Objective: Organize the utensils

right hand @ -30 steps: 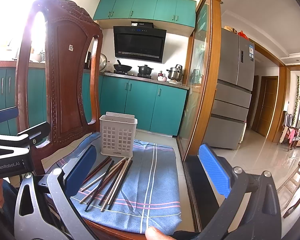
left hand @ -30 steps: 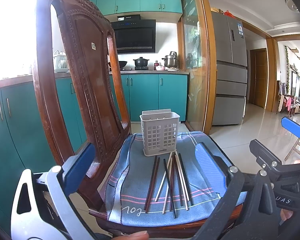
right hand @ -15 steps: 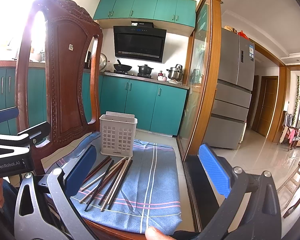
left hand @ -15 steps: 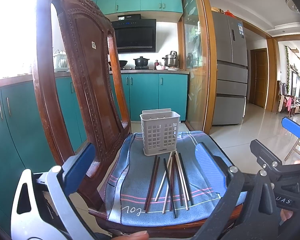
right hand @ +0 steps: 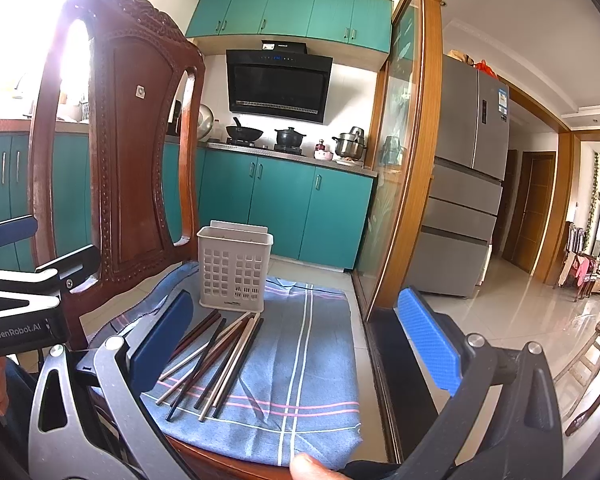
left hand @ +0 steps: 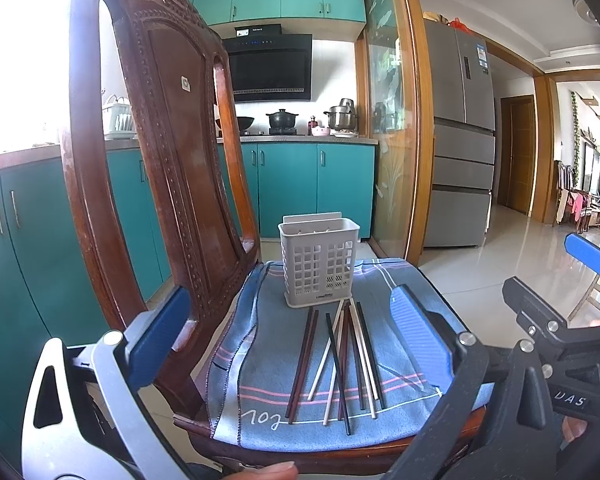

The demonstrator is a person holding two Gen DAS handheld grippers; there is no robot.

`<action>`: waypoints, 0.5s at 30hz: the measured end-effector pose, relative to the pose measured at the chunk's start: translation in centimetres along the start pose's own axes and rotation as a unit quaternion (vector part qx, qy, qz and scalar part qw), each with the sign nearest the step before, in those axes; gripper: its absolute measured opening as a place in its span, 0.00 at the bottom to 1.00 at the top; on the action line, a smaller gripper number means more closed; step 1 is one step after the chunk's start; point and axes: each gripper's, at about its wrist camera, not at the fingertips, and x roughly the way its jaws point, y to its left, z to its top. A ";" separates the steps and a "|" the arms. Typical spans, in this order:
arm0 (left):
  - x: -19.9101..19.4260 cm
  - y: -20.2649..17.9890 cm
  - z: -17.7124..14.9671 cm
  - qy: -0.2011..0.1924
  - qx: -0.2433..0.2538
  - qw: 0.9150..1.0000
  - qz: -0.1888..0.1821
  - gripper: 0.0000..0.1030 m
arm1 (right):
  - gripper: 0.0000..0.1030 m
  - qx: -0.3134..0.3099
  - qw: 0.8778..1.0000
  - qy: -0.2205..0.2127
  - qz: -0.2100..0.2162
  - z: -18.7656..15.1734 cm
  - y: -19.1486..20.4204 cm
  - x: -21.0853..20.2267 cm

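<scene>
A white slotted utensil holder (left hand: pixel 319 262) (right hand: pixel 234 267) stands upright at the back of a blue cloth (left hand: pixel 260 360) (right hand: pixel 312 352) on a chair seat. Several chopsticks (left hand: pixel 342 360) (right hand: pixel 216 356), dark brown, black and cream, lie loose on the cloth in front of it. My left gripper (left hand: pixel 288 344) hovers open before the seat's front edge, nothing between its blue pads. My right gripper (right hand: pixel 296 344) is open too, holding nothing, over the cloth's right part. Each gripper shows at the edge of the other's view.
The carved wooden chair back (left hand: pixel 152 152) (right hand: pixel 116 152) rises close on the left. Teal cabinets (left hand: pixel 296 188), a glass sliding door (right hand: pixel 396 184) and a grey fridge (left hand: pixel 460 152) stand behind. Tiled floor (left hand: pixel 500 256) opens to the right. A fingertip (right hand: pixel 306 466) shows at the bottom.
</scene>
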 end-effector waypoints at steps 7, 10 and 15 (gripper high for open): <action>1.7 -0.2 -1.0 0.039 0.000 0.999 0.000 0.97 | 0.98 -0.013 0.996 0.088 -0.008 -1.0 -0.5 3.0; 2.8 0.1 -1.5 0.058 -0.007 0.998 -0.007 0.97 | 0.98 -0.009 0.991 0.130 -0.009 -1.8 -1.0 4.6; 5.1 0.4 -2.7 0.090 -0.008 0.996 -0.015 0.97 | 0.90 0.002 0.983 0.186 -0.008 -3.4 -1.5 7.4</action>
